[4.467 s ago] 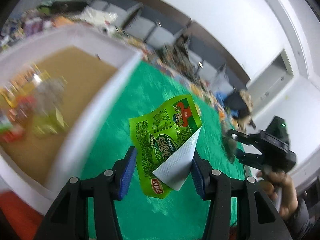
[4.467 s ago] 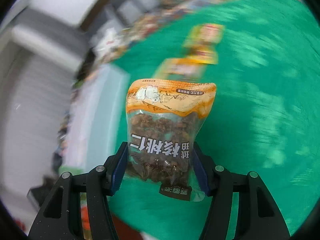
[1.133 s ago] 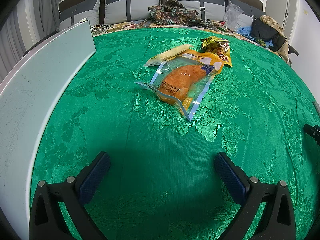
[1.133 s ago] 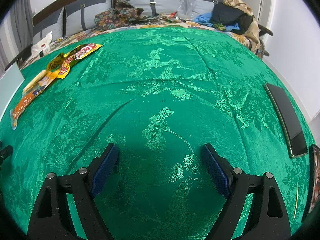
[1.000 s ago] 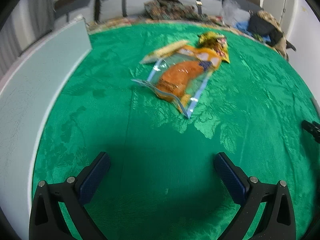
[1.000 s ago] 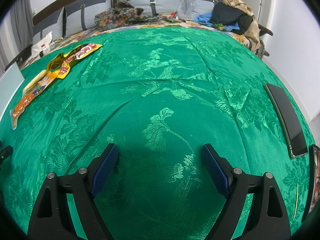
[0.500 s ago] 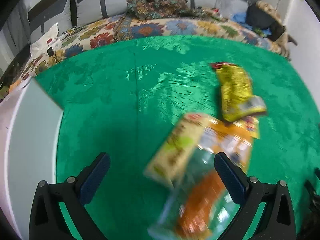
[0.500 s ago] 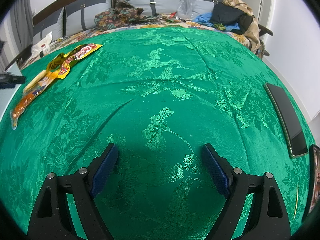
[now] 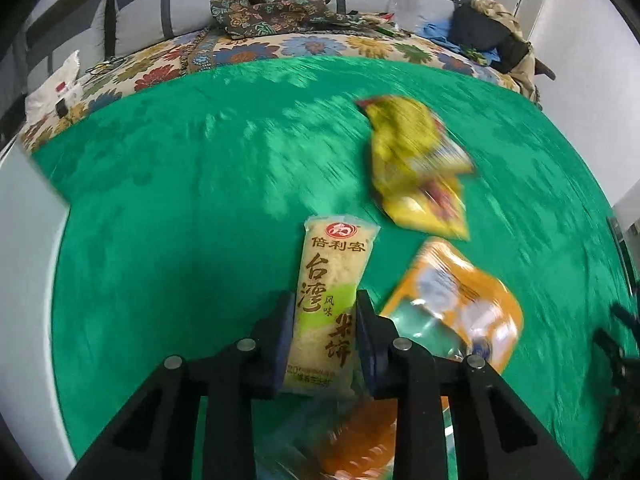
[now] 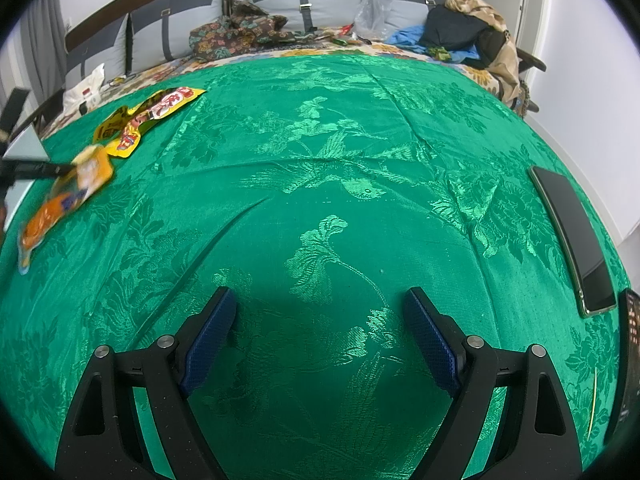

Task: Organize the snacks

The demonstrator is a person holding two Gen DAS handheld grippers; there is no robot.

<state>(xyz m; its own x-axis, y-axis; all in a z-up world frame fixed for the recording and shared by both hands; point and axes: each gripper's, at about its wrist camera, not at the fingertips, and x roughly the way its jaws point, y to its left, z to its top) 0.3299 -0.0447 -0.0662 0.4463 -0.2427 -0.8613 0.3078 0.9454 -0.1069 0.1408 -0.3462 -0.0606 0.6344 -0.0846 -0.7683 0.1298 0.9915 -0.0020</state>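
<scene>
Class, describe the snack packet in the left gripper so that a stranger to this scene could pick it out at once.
Start at the green cloth and find the three packets lying close together. The cream rice cracker packet sits between the jaws of the left gripper, just left of the orange pouch. It alone is long, narrow and pale, with brown characters and a red round logo.

My left gripper (image 9: 325, 300), wide open a second ago, is now closing on the rice cracker pack (image 9: 330, 300), with the yellow bag (image 9: 416, 172) blurring at one o'clock.
</scene>
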